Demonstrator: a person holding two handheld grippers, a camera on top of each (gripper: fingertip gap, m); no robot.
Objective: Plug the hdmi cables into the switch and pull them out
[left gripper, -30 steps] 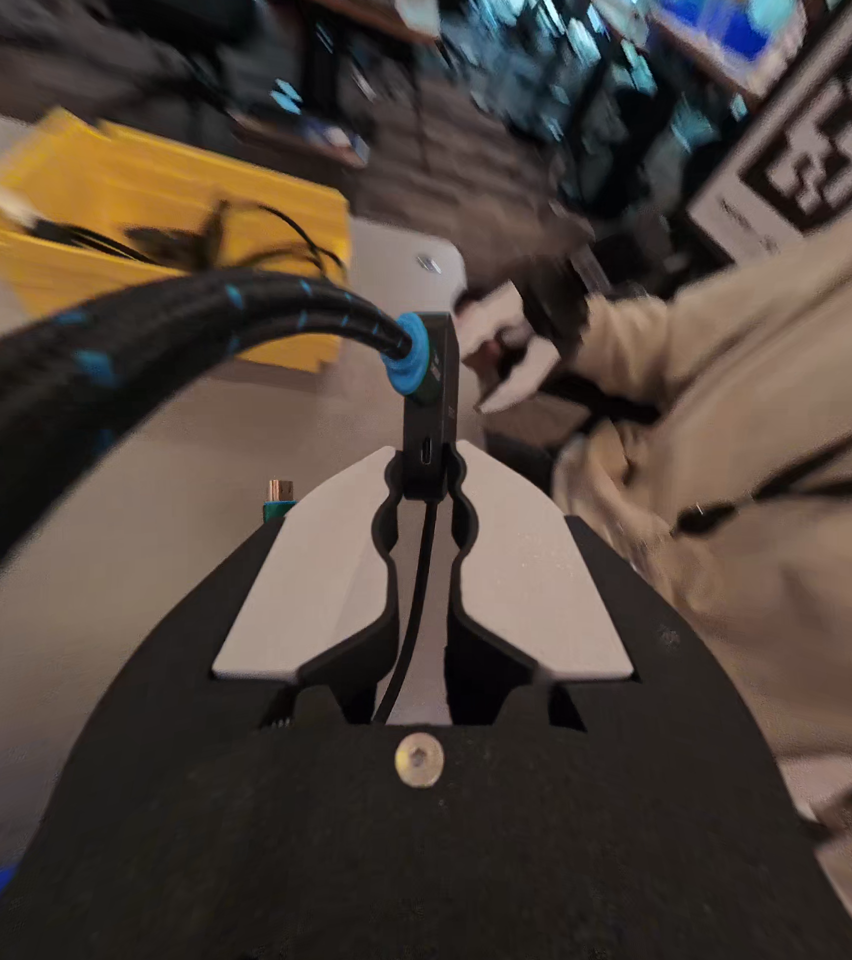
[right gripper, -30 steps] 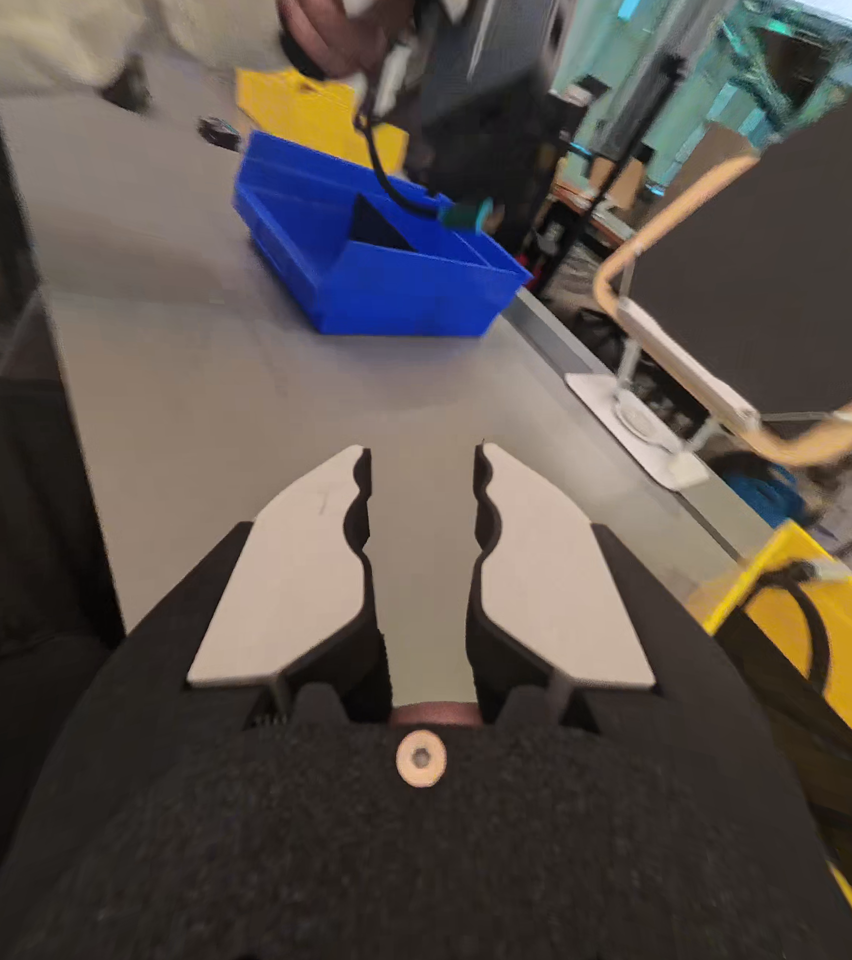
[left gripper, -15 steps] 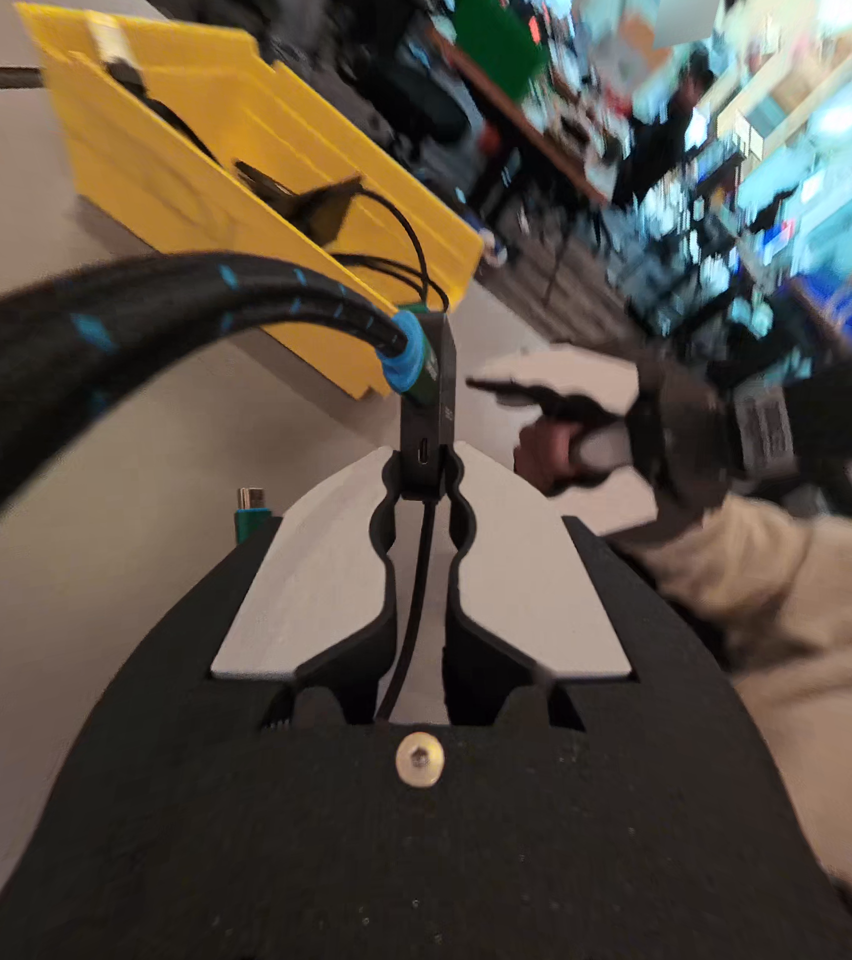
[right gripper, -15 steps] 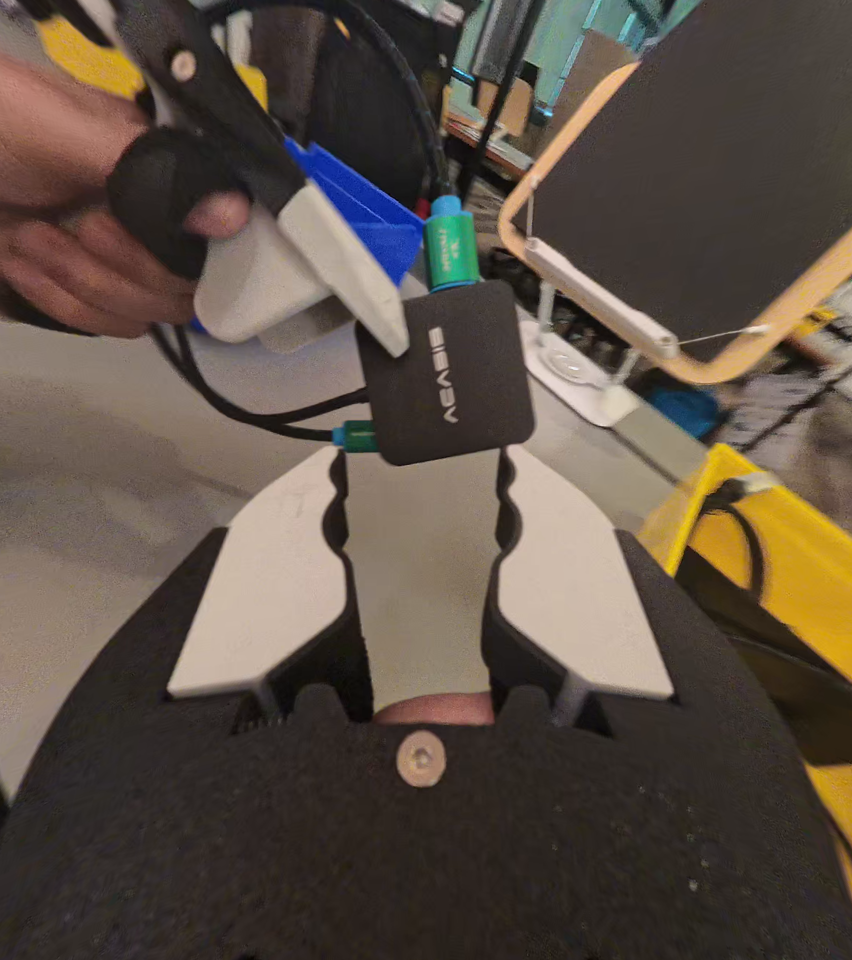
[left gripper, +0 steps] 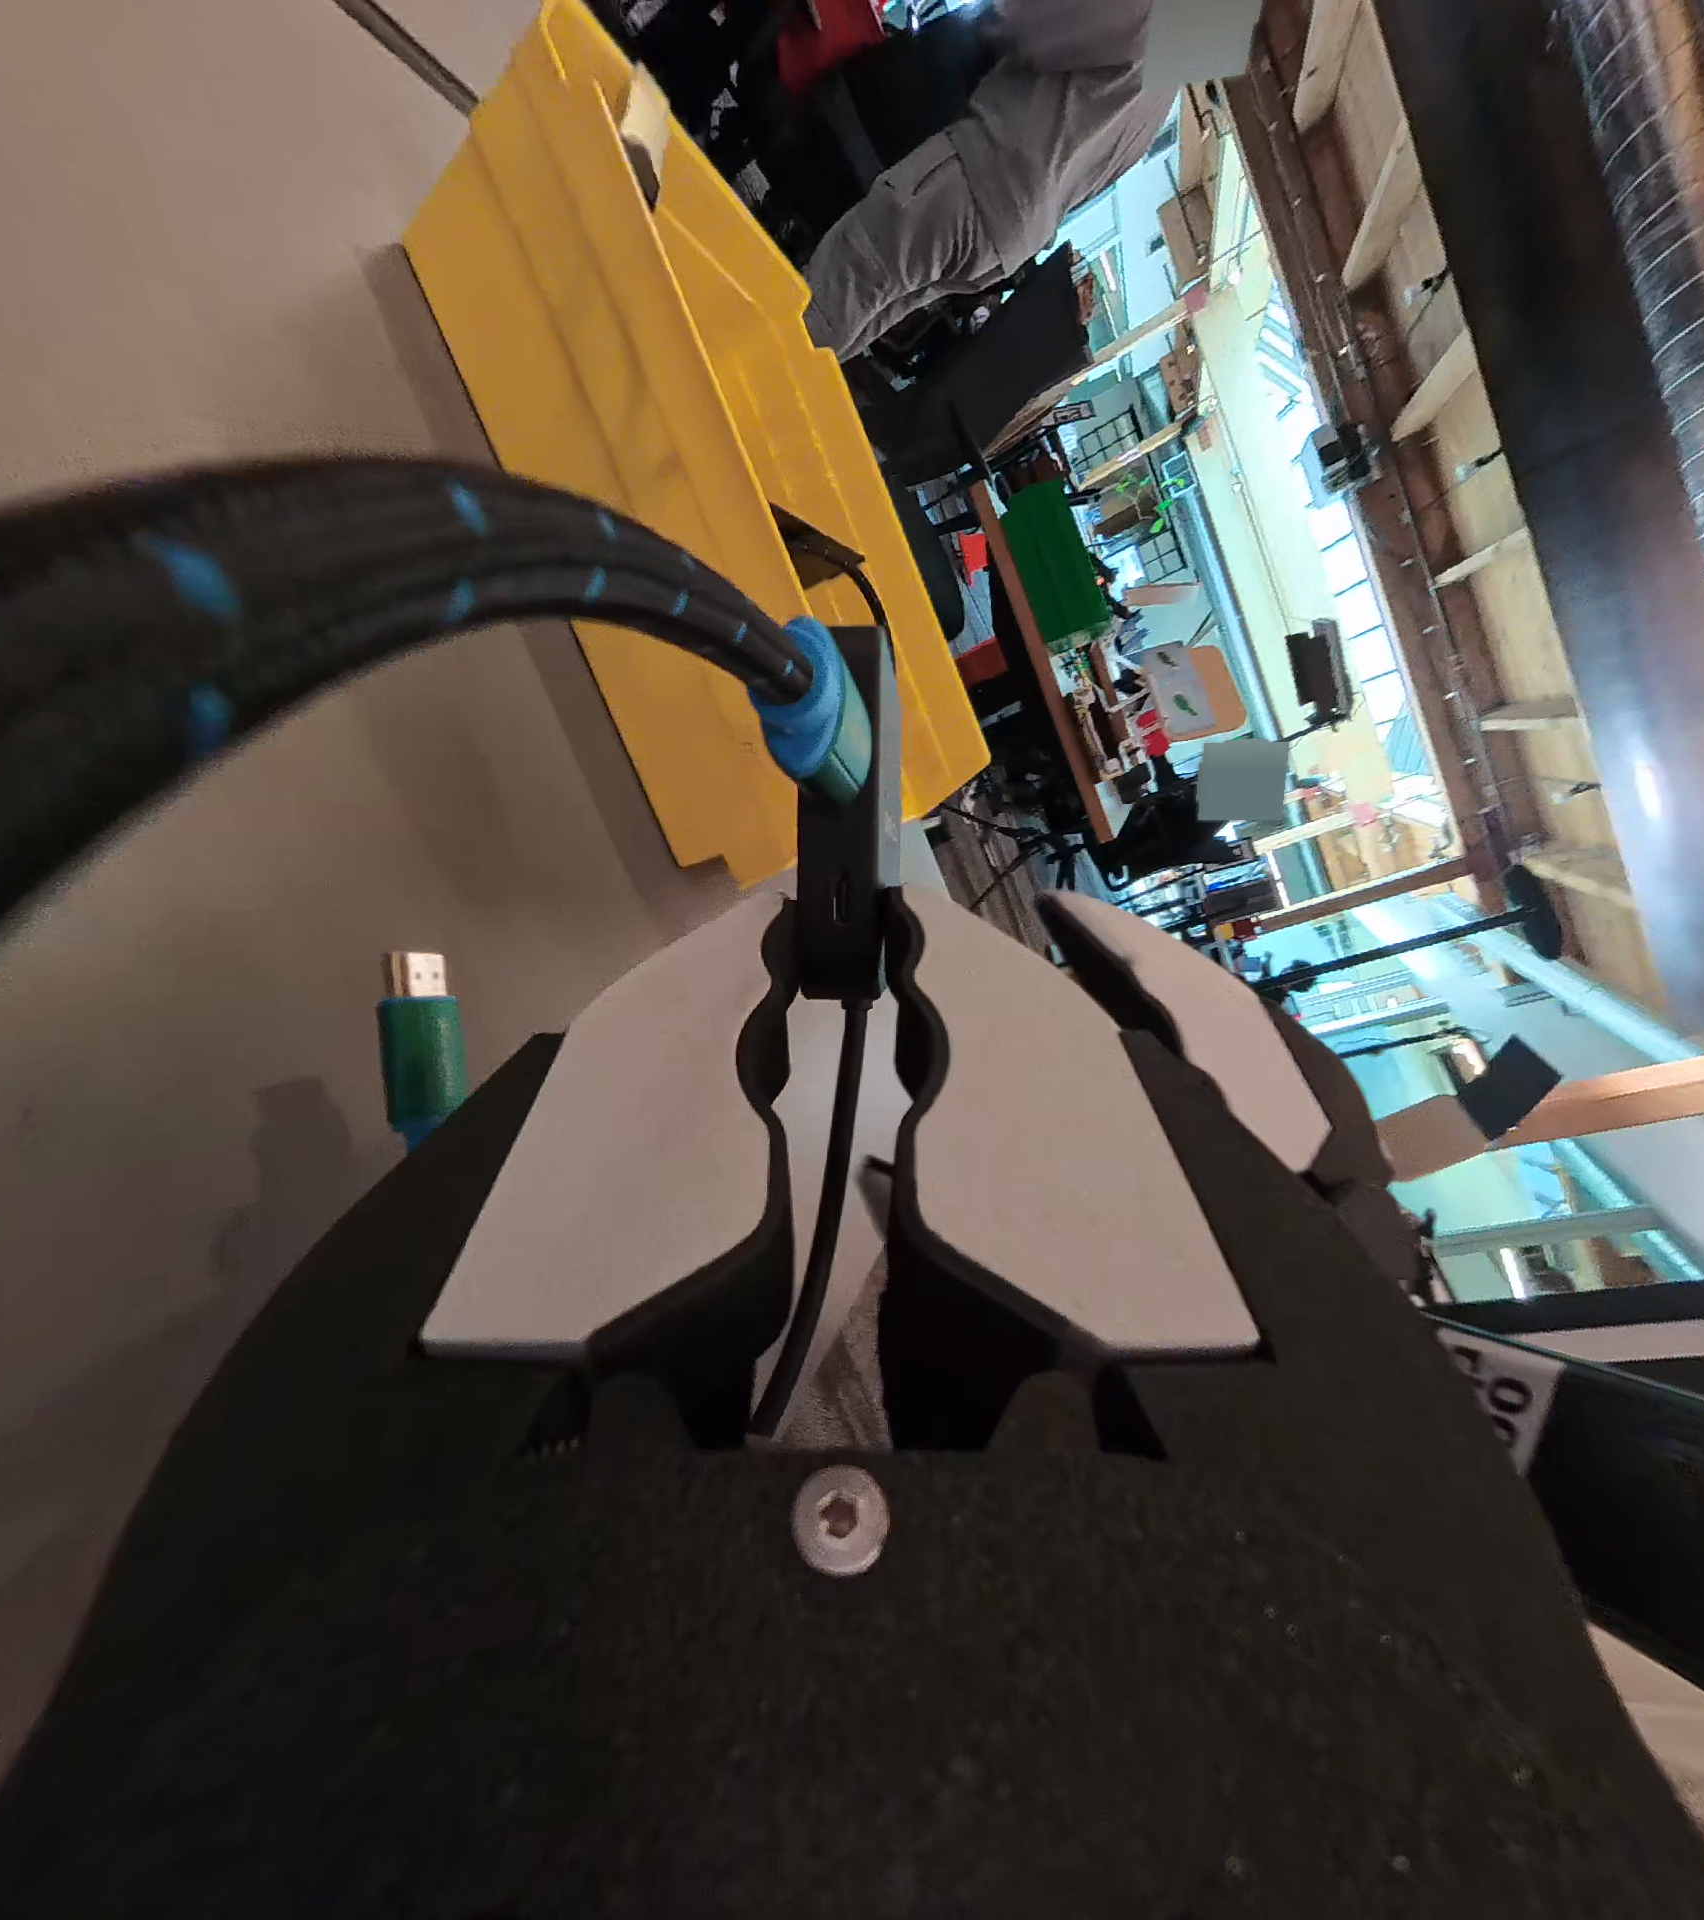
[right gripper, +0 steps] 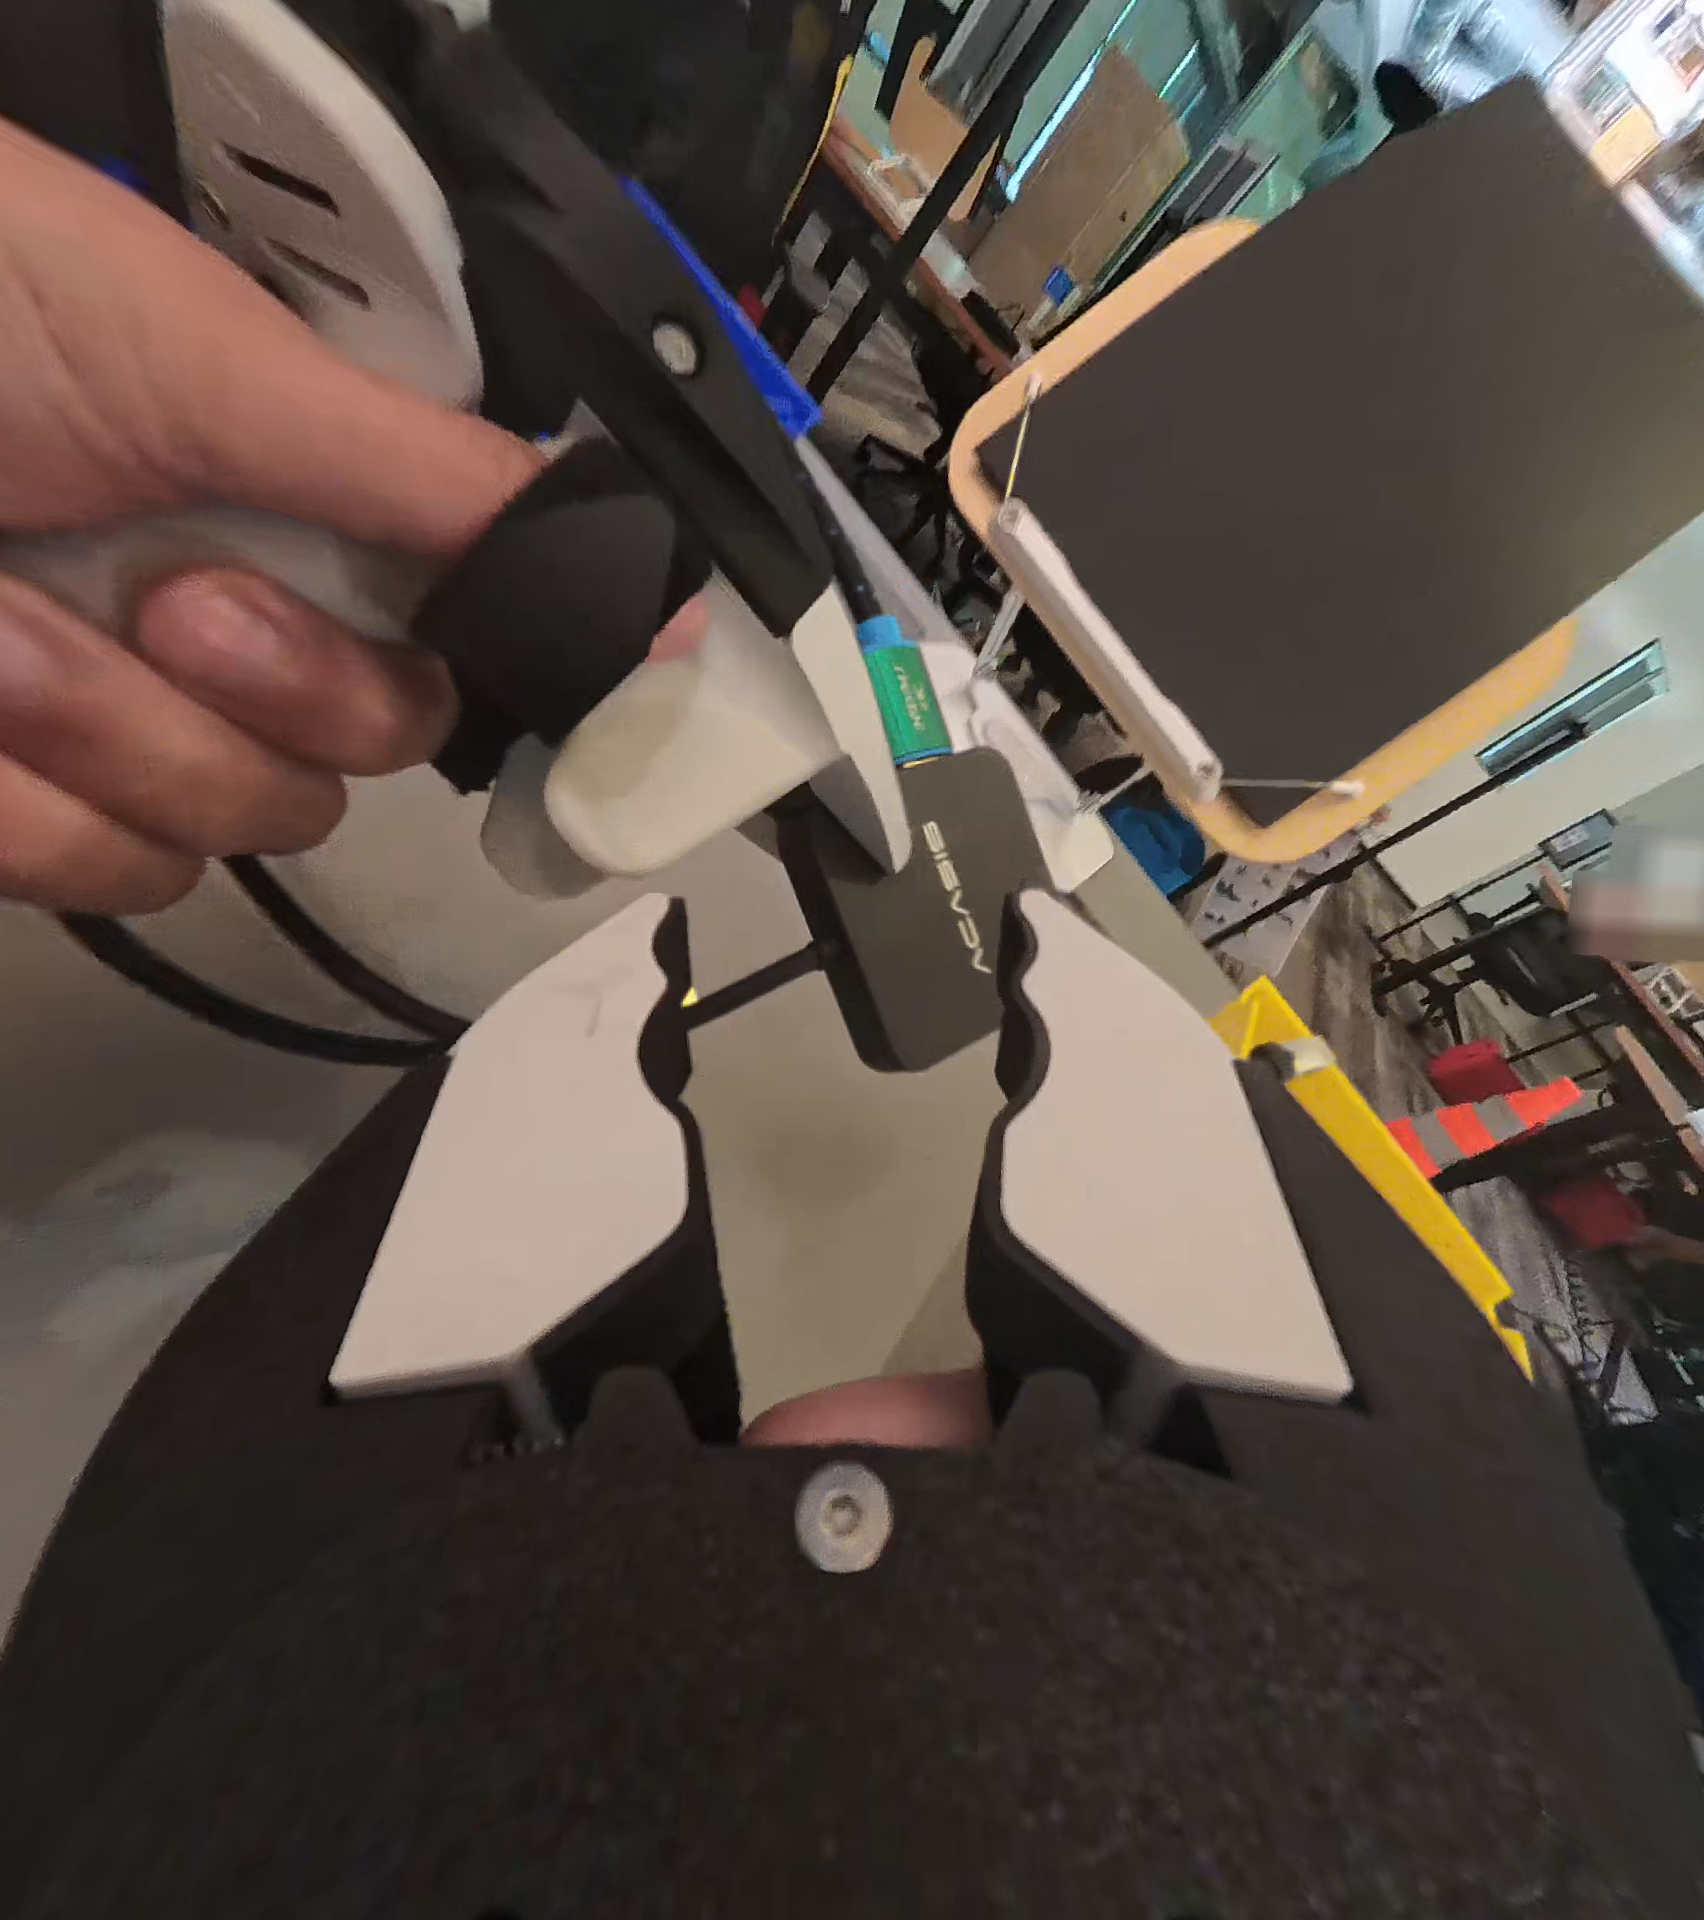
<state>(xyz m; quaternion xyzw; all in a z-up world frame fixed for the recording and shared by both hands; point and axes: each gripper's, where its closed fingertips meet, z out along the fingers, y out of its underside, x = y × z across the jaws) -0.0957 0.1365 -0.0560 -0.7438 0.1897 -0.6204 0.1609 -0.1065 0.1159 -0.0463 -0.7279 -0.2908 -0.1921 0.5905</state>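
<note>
My left gripper (left gripper: pixel 840 920) is shut on the edge of the small black HDMI switch (left gripper: pixel 846 831), held up off the table. A braided black cable (left gripper: pixel 328 582) with a green and blue plug (left gripper: pixel 822 727) sits in the switch's side. A thin black lead (left gripper: pixel 827 1195) runs back between my fingers. A second, loose green HDMI plug (left gripper: pixel 422 1039) lies on the table. My right gripper (right gripper: pixel 848 935) is open, its fingertips either side of the switch's (right gripper: pixel 931 914) lower end. The left gripper's finger (right gripper: pixel 848 748) pinches the switch near the plugged-in green plug (right gripper: pixel 910 696).
A yellow bin (left gripper: pixel 671 416) with dark cables stands on the grey table (left gripper: pixel 152 260) behind the switch; its rim also shows in the right wrist view (right gripper: pixel 1367 1143). A blue bin (right gripper: pixel 723 312) and a black board with a wooden rim (right gripper: pixel 1347 468) lie beyond. A hand (right gripper: pixel 100 520) holds the left gripper. Less than 4 cm separates the two grippers' tips.
My right gripper has swung towards the left one and closed in until its open fingers straddle the switch. The left gripper has tilted, still holding the switch with the cable plugged in.
</note>
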